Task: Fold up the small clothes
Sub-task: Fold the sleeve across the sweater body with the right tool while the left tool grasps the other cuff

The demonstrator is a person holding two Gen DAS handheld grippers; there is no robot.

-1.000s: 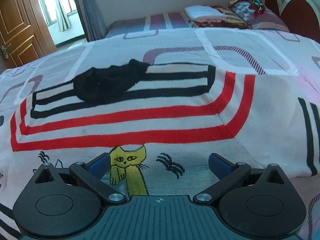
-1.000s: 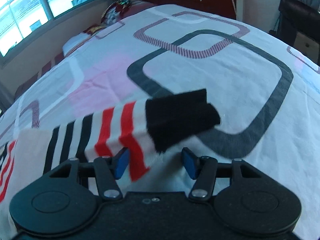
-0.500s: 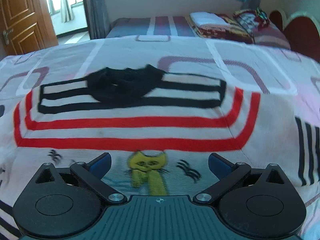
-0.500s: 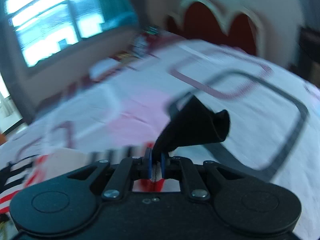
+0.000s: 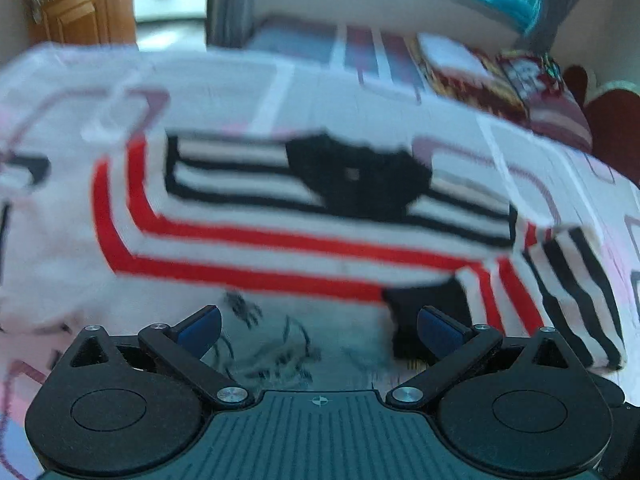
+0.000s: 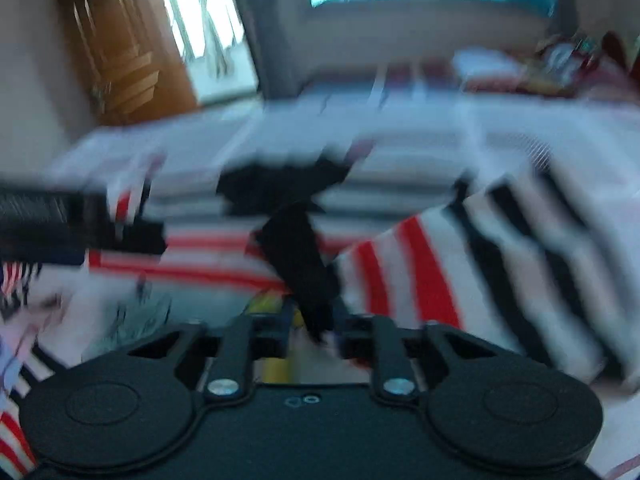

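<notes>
The left gripper (image 5: 318, 326) hung tilted down with its blue pads spread wide and nothing pinched; the right gripper (image 6: 314, 330) pointed down too. Its jaws had just been opening a bit, black cuff (image 6: 300, 256) between them.

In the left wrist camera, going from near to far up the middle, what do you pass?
Left claw → red stripes of the sweater → black collar → bedspread → window wall.

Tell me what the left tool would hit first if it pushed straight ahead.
Probably the sweater lying on the bed: the open left tool points down at its white front, just below the red stripes. Blur makes the depth uncertain.
</notes>
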